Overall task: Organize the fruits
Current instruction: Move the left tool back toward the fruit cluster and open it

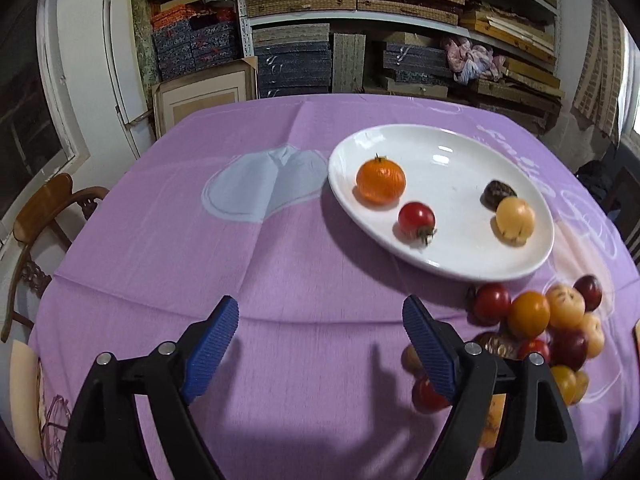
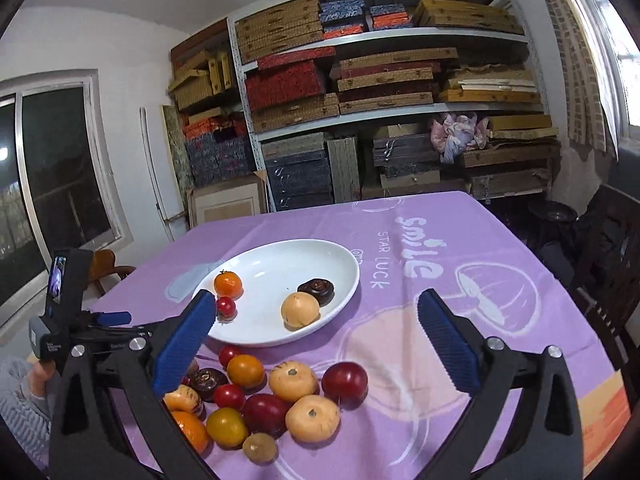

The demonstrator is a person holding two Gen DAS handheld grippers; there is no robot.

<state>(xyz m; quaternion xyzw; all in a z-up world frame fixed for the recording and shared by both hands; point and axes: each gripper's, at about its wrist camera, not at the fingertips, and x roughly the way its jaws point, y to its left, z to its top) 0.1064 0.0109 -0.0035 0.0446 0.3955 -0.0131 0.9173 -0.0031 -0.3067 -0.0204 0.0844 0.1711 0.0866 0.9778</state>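
A white plate [image 1: 448, 264] [image 2: 344, 272] on the purple cloth holds an orange tangerine [image 1: 380, 182] [image 2: 228, 284], a red cherry tomato [image 1: 416, 219] [image 2: 226, 306], a dark brown fruit [image 1: 498, 193] [image 2: 319, 290] and a pale yellow fruit [image 1: 515, 220] [image 2: 300, 309]. A pile of loose fruits [image 1: 536, 328] [image 2: 272, 396] lies on the cloth near the plate's front edge. My left gripper [image 1: 320, 316] is open and empty, left of the pile. My right gripper [image 2: 316, 312] is open and empty, above the pile.
Shelves stacked with boxes [image 2: 360, 92] stand behind the table. A wooden chair [image 1: 48, 216] is at the left edge, a dark chair [image 2: 608, 256] at the right. The left gripper's body [image 2: 68, 312] shows at the left of the right wrist view.
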